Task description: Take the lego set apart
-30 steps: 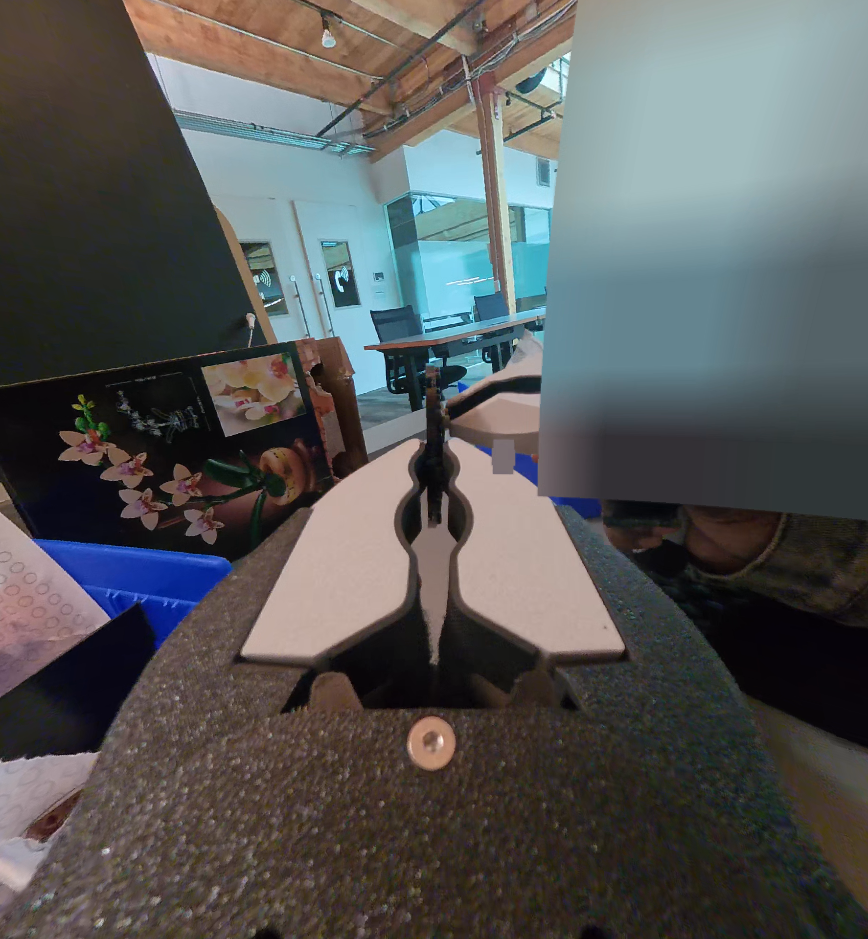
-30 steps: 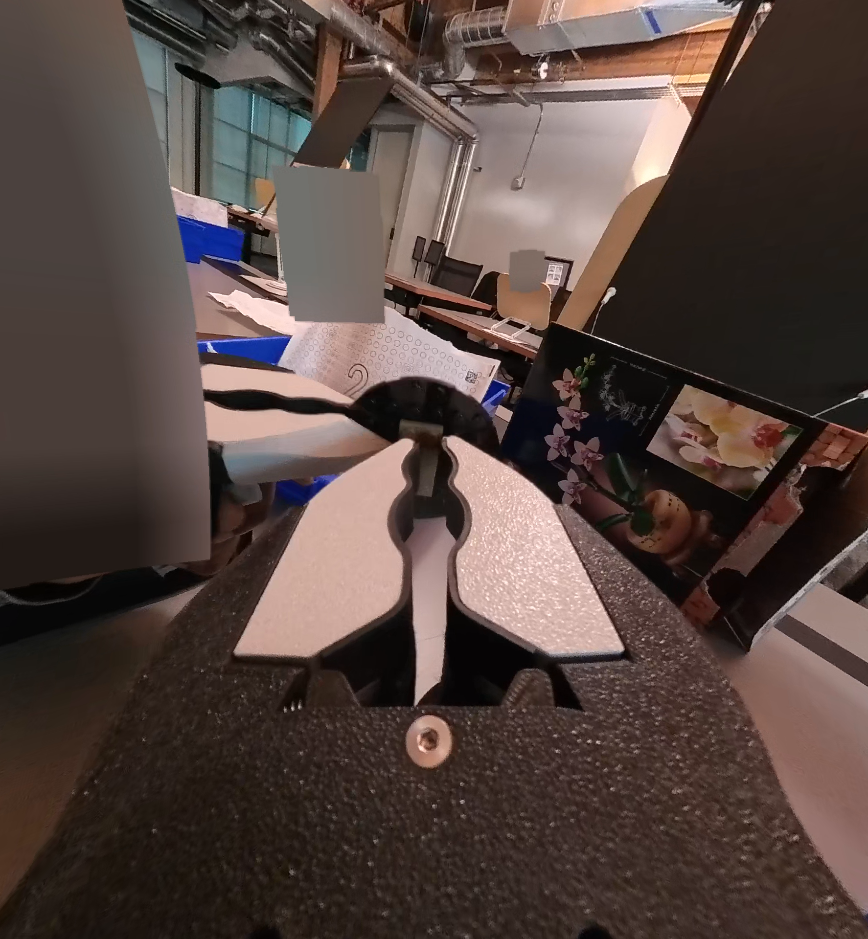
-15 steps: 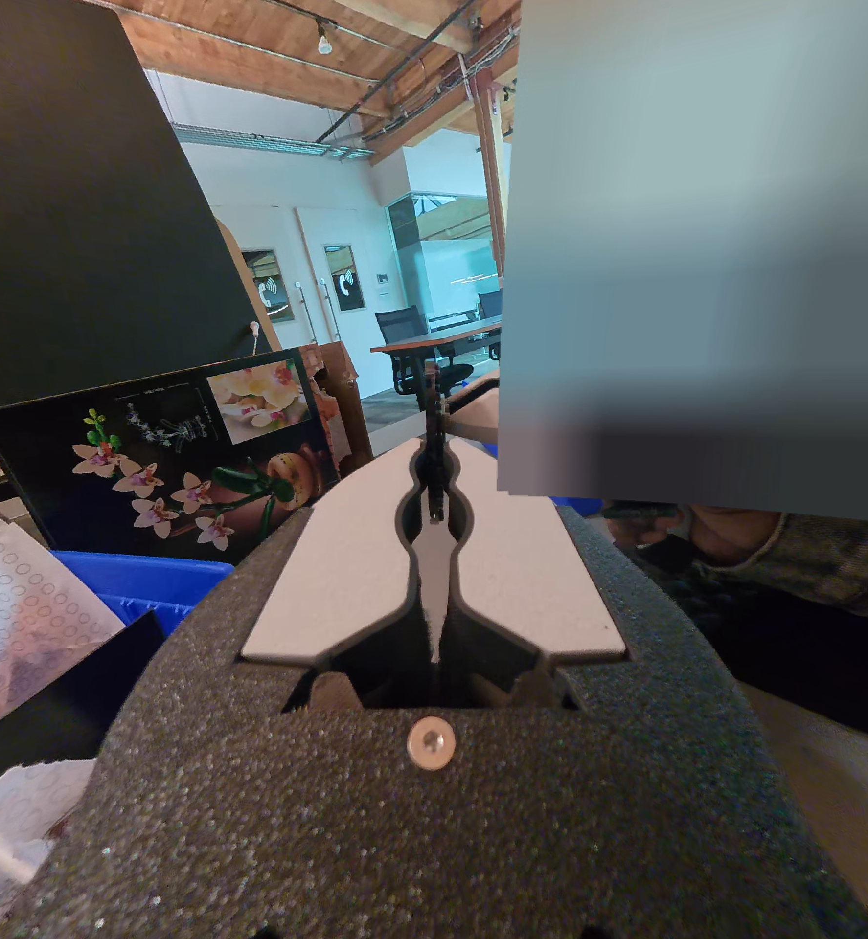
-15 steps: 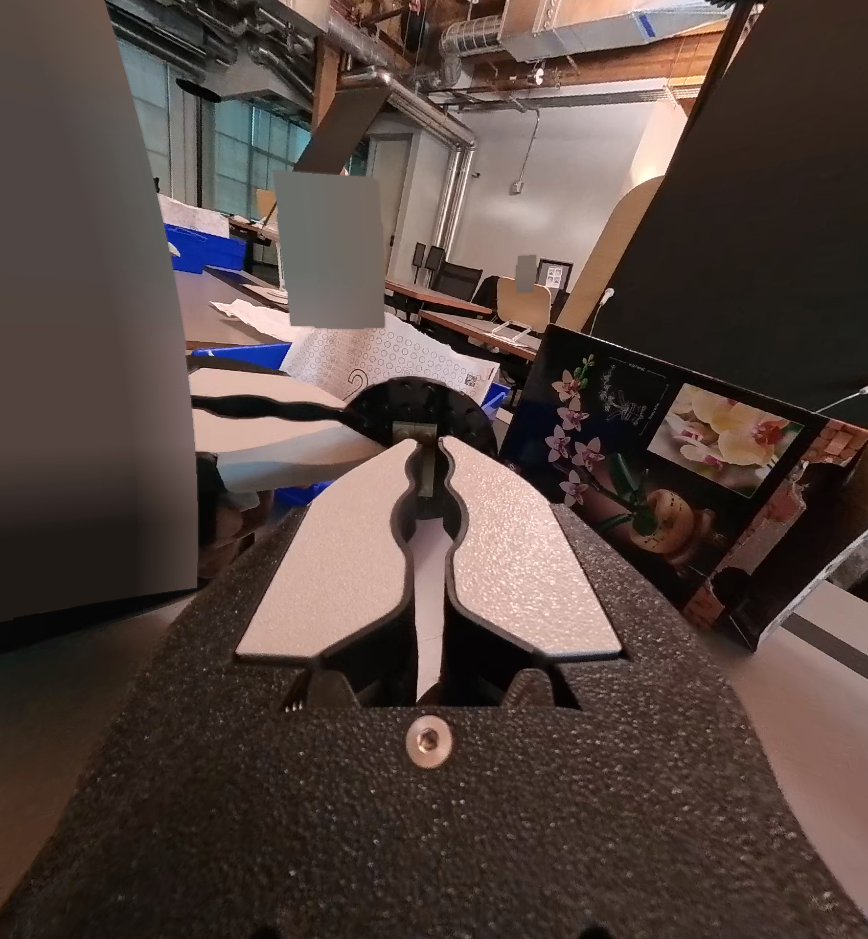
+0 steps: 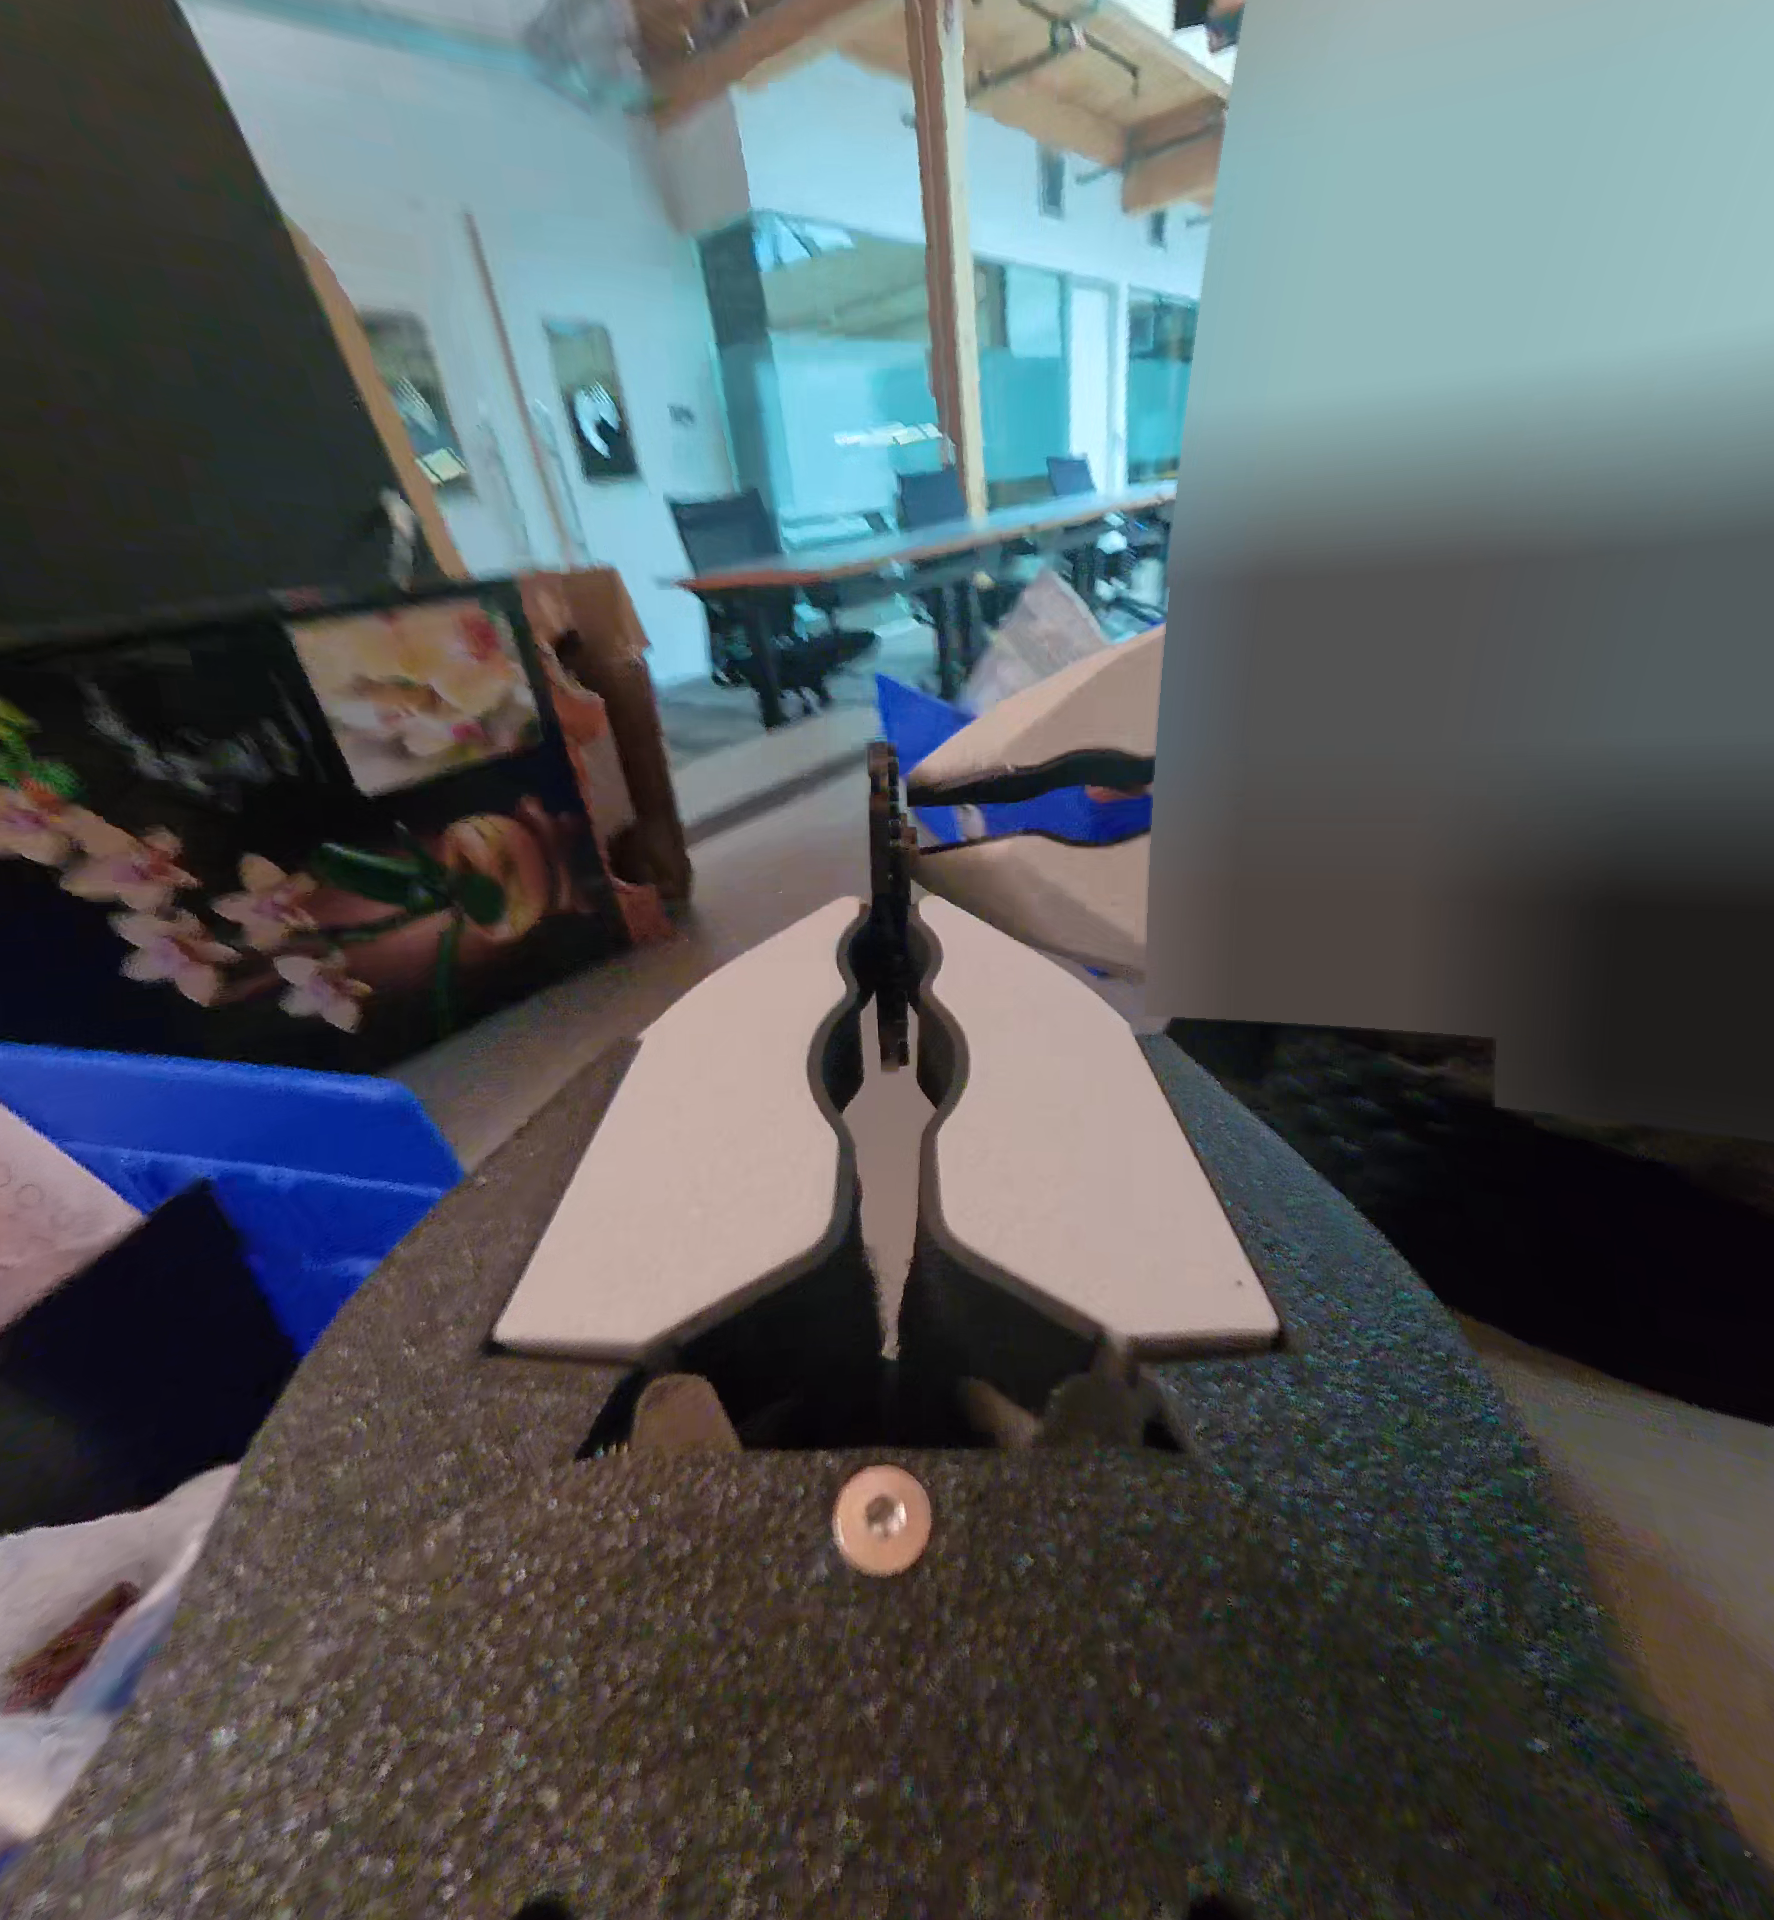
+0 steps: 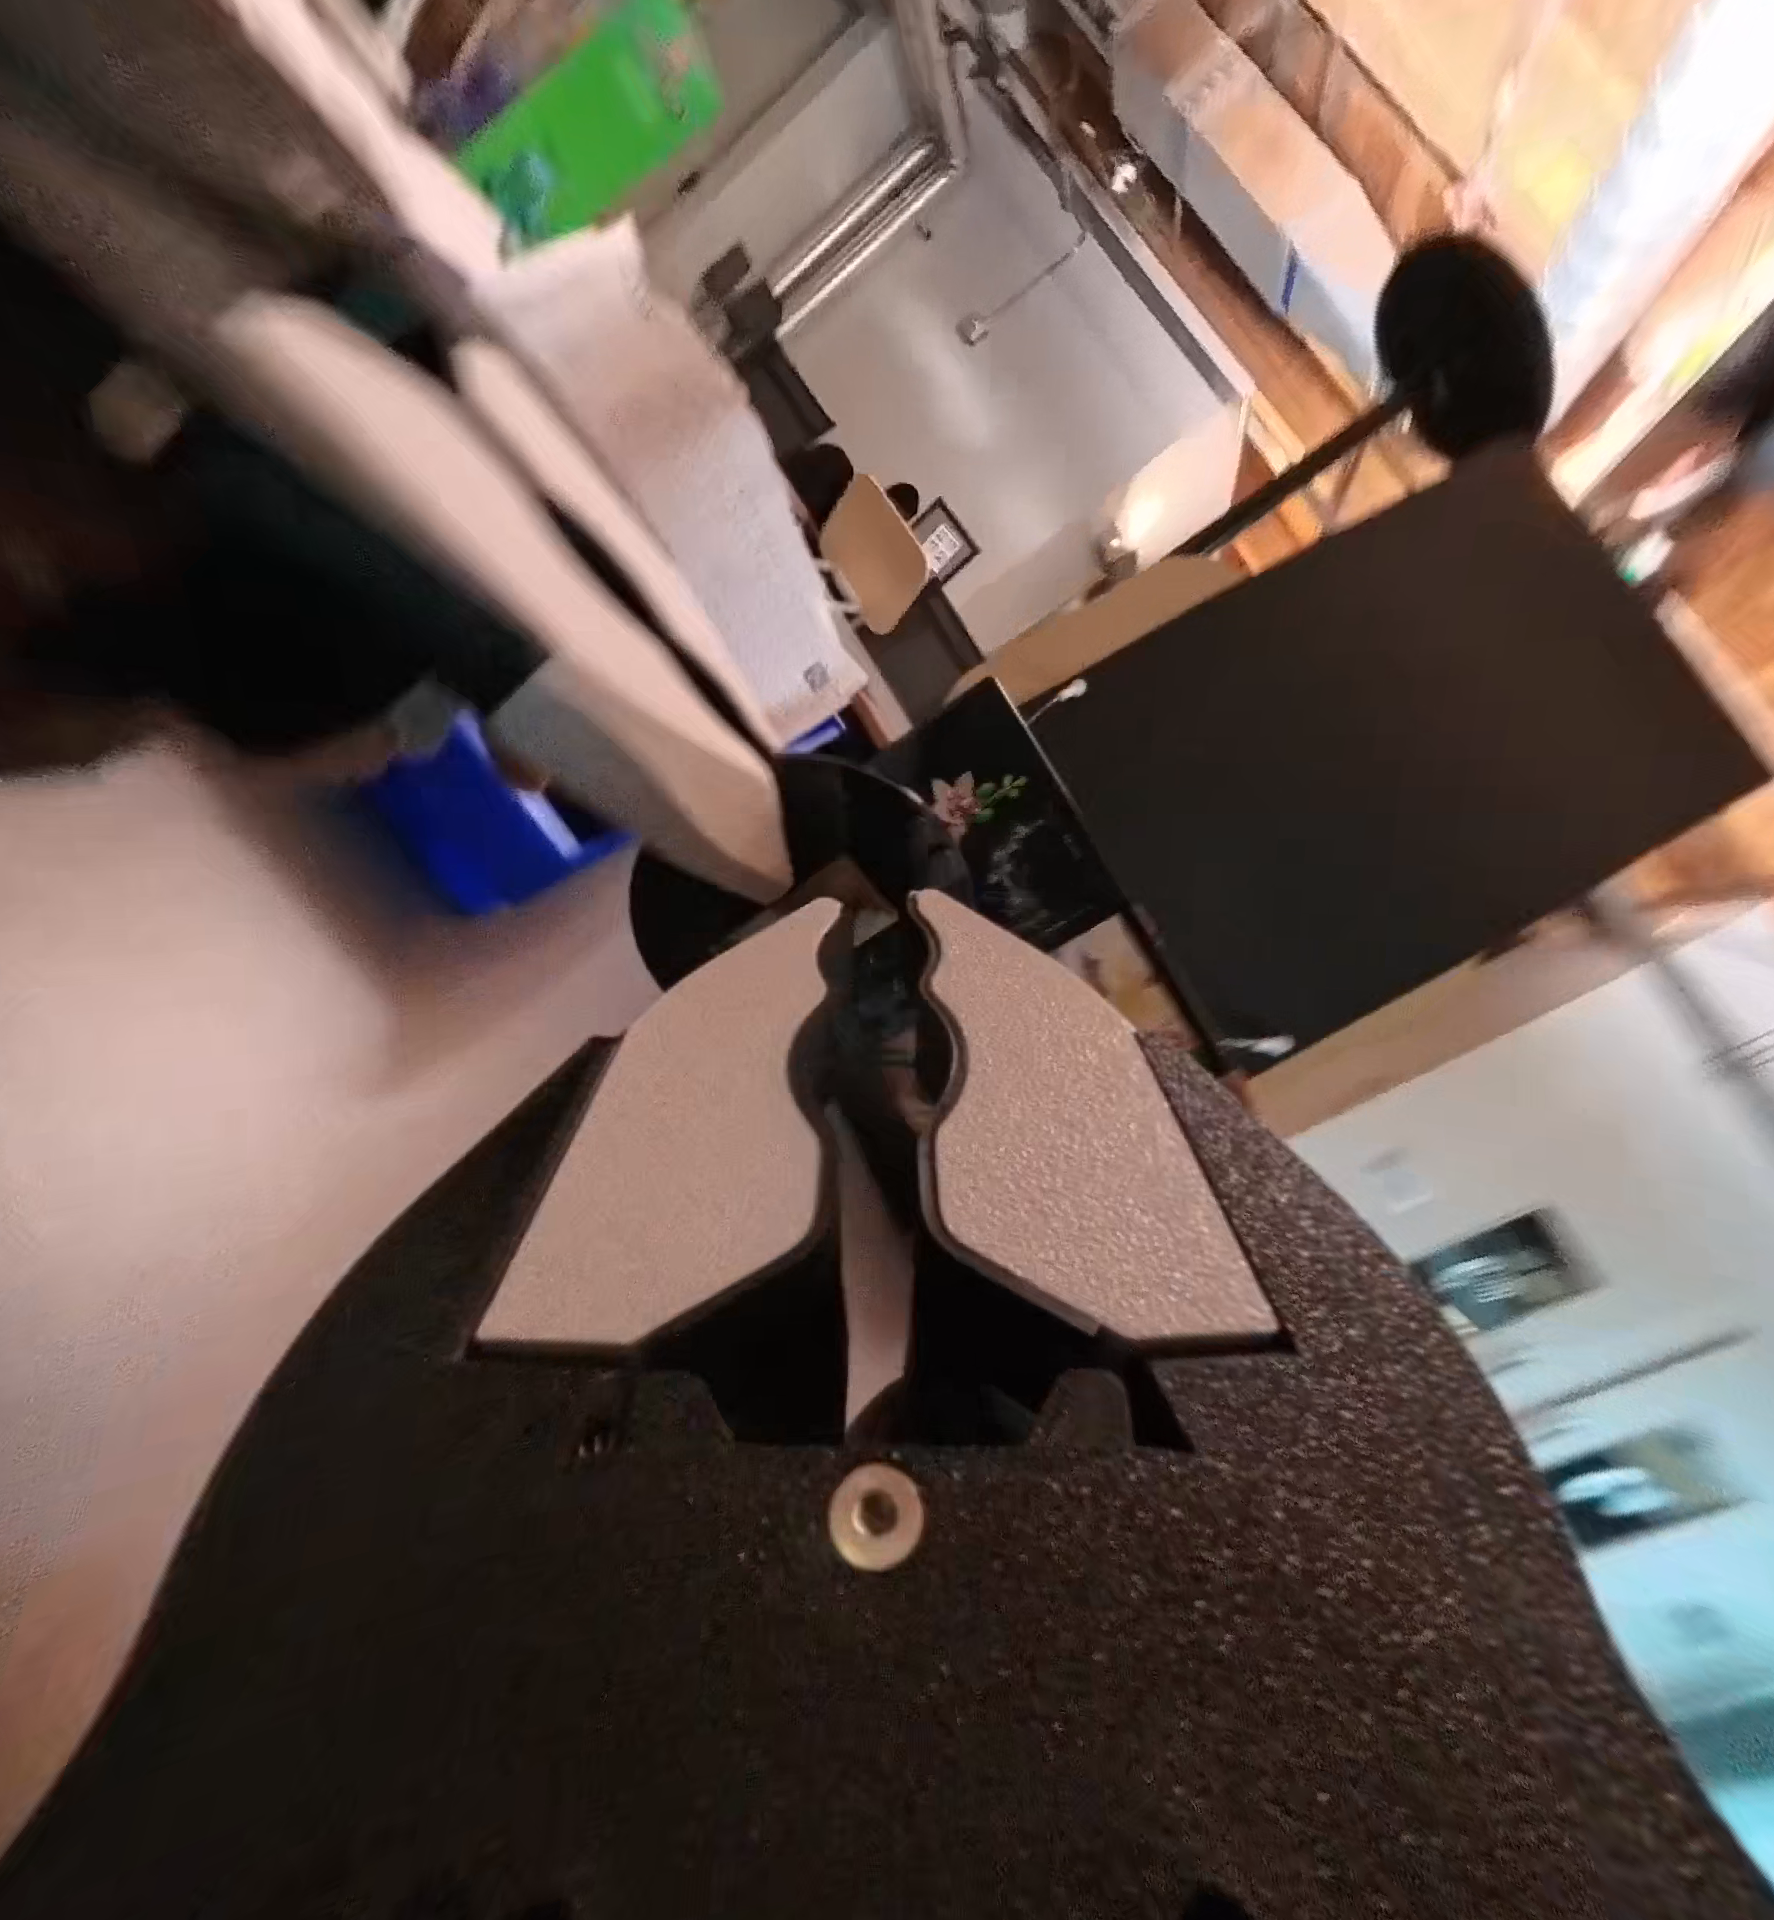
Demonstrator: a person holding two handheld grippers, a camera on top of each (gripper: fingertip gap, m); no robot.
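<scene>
The left gripper (image 5: 888, 914) is clamped on a thin black round lego plate (image 5: 888, 831), held edge-on and upright, its studded rim standing up past the fingertips; in the right wrist view the same plate (image 6: 696, 914) shows as a dark disc with the left gripper's pale fingers (image 6: 654, 727) reaching in from the upper left. The right gripper (image 6: 878, 904) is rolled hard to one side and its jaws stand narrow, closed around something small and pale at the disc's face — that view is badly smeared, so what the piece is cannot be made out, and I cannot tell for sure that it is gripped rather than merely touched. From the left wrist view the right gripper's fingers (image 5: 1028, 821) meet the plate from the right side. This looks like the prying step: 1 claw anchors the plate, the other twists a small part off it. The risks follow from that. The plate is held by a narrow strip of its edge, so a strong twist could rotate it in the jaws or flick it out onto the table (image 5: 758, 862). A tiny part snapping free may spring away toward the blue bin (image 5: 239, 1143) or behind the orchid-printed box (image 5: 270, 831) — hard to find again. With both claws touching at 1 point, they may also jam against each other.
</scene>
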